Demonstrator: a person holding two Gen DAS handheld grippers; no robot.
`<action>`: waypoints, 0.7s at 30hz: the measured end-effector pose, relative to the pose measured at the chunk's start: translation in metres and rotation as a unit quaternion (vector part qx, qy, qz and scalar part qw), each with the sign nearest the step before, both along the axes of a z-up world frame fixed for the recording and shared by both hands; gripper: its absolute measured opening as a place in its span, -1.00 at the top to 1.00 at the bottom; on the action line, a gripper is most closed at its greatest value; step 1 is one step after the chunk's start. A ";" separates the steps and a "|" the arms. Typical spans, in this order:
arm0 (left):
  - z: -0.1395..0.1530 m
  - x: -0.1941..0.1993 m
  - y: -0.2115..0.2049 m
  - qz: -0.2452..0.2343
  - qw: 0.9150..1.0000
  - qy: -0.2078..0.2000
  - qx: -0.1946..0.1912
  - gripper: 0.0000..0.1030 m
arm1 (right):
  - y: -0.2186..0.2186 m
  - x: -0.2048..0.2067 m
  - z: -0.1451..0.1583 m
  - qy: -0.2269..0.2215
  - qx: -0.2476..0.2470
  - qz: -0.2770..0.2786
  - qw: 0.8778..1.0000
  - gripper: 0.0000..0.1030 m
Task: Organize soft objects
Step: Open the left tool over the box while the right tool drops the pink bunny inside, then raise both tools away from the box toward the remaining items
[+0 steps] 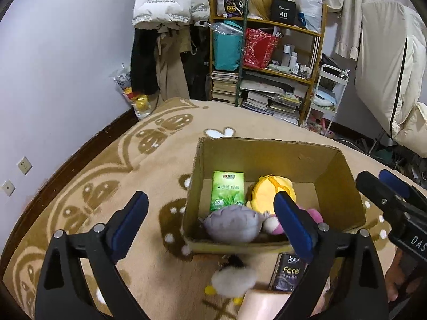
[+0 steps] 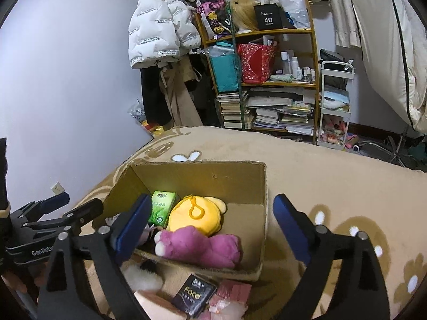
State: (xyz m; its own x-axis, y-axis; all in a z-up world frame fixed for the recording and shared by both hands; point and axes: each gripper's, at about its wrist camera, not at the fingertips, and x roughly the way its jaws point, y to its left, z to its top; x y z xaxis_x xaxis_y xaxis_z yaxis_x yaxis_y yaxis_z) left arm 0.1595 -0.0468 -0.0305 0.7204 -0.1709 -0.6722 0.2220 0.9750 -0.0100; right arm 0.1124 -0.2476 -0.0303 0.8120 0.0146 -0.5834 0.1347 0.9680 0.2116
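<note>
Bed (image 2: 333, 186) first: soft, patterned blanket, nothing firm under the cardboard box (image 2: 263, 240). Likely to tilt or slide if leaned on from either side, since the box sits near the front edge of the blanket with loose things crowded against its near wall.

Inside the box: purple plush (image 2: 202, 248) along the near wall, yellow plush pouch (image 2: 194, 216) behind it, grey plush (image 1: 232, 225) in the left near corner, green tissue pack (image 1: 228, 190) flat toward the back. Piled high at the near side, so another soft thing dropped there risks rolling over the rim.

Outside, just in front of the box: white fluffy toy (image 1: 233, 281) with yellow feet, black "Face" pack (image 2: 193, 294), a pink pack (image 2: 232, 293) beside it, and a pale box (image 2: 157, 306) at the very bottom edge. Crowded together, partly hidden under the gripper frames; easy to pinch two at once or nudge one off the bed.

Left gripper (image 1: 213, 226) spread wide, holding nothing, hovering over the near-left corner. Right gripper (image 2: 210, 232) likewise spread and bare, over the near wall. Close to each other, so a clash of frames is possible when both reach down. Slippery fur on the white toy probably hard to hold with a shallow pinch.
</note>
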 end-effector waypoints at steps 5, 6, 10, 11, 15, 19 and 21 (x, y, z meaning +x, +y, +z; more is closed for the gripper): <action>0.010 -0.024 -0.001 -0.005 1.000 -0.018 0.023 -0.93 | 0.000 -0.019 0.009 -0.005 0.001 -0.008 1.000 -1.00; 0.012 -0.028 -0.001 -0.006 0.999 -0.018 0.026 -0.93 | 0.000 -0.021 0.010 -0.005 0.001 -0.009 1.000 -1.00; 0.015 -0.044 0.001 -0.006 0.999 -0.017 0.029 -0.93 | 0.003 -0.035 0.016 -0.004 0.003 -0.013 1.000 -1.00; 0.016 -0.048 0.002 -0.007 0.999 -0.014 0.029 -0.93 | 0.003 -0.040 0.017 -0.002 0.004 -0.015 1.000 -1.00; 0.015 -0.062 0.003 -0.008 0.999 -0.005 0.031 -0.93 | 0.005 -0.051 0.018 0.002 0.006 -0.016 1.000 -1.00; 0.015 -0.075 0.003 -0.013 0.999 0.001 0.039 -0.93 | 0.008 -0.062 0.017 0.007 0.005 -0.015 1.000 -1.00; 0.015 -0.082 0.004 -0.014 0.999 0.004 0.043 -0.93 | 0.011 -0.067 0.016 0.012 0.007 -0.013 1.000 -1.00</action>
State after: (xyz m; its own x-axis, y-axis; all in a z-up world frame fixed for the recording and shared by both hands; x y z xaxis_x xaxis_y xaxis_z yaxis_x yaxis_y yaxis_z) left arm 0.0778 -0.0429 -0.0158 0.7110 -0.1324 -0.6906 0.2487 0.9660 0.0709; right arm 0.0455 -0.2371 -0.0145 0.7985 0.0021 -0.6020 0.1651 0.9609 0.2223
